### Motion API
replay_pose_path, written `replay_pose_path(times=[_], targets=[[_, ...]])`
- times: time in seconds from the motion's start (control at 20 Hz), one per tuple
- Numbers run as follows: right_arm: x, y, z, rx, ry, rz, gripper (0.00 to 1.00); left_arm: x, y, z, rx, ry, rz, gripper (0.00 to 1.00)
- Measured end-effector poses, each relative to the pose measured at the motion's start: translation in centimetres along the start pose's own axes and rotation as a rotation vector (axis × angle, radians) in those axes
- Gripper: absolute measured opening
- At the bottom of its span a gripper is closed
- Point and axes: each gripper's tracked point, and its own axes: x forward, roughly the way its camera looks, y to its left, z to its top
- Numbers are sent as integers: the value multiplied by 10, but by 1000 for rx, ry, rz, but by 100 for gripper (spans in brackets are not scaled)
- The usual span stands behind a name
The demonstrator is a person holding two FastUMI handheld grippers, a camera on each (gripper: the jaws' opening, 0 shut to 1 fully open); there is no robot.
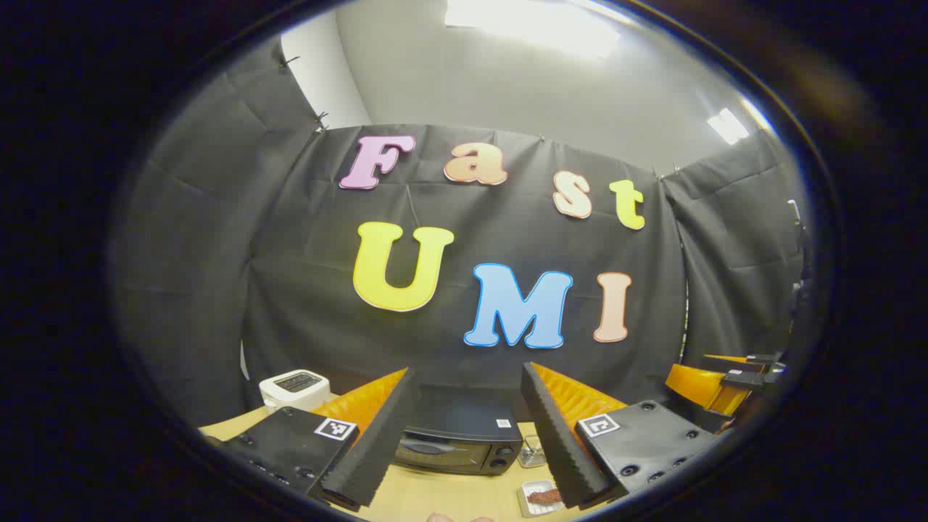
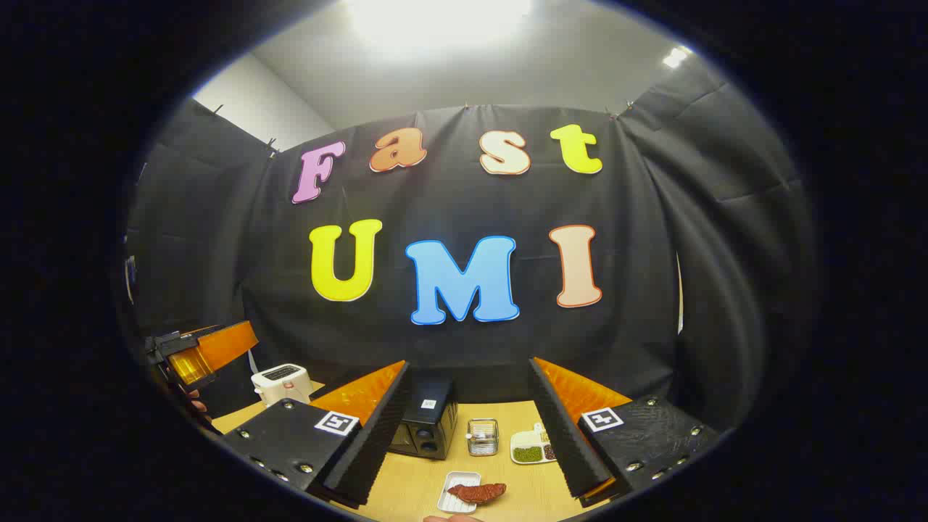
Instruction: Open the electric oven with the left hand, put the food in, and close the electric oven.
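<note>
The black electric oven (image 1: 460, 435) stands on the wooden table (image 1: 449, 496) with its door closed, straight ahead of my left gripper (image 1: 468, 371), which is open and holds nothing. A reddish-brown piece of food (image 2: 477, 493) lies on a small white tray (image 2: 455, 494) near the table's front edge, below and ahead of my right gripper (image 2: 469, 362), also open with nothing in it. From this side the oven (image 2: 426, 424) sits left of centre. The tray with the food (image 1: 540, 498) is to the right of the oven in the left gripper view.
A white toaster (image 2: 283, 383) stands at the table's back left. A small wire basket (image 2: 482, 436) sits right of the oven, and a divided dish (image 2: 529, 448) with green contents beside it. The left gripper (image 2: 196, 355) hangs at the far left.
</note>
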Motion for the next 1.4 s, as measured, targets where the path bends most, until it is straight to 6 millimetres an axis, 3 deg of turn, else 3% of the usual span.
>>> replay_pose_path(times=[0.3, 0.5, 0.55, 0.6, 1.1, 1.4], targets=[[6, 4, 8, 37, -15, -7, 96, 2, 6, 6, -8, 7, -5, 95], [11, 7, 5, 46, -14, -10, 96, 7, 11, 8, -3, 14, -5, 98], [13, 5, 5, 45, -10, -14, 100, 8, 11, 10, -5, 9, -4, 95], [15, 3, 4, 41, -10, -20, 96, 9, 11, 12, -10, 2, -6, 95], [24, -23, 0, 19, -9, -38, 96, 23, -5, 6, -14, -3, -10, 98], [17, -13, -3, 30, -4, -60, 96, 23, -3, 8, -14, -8, -50, 98]])
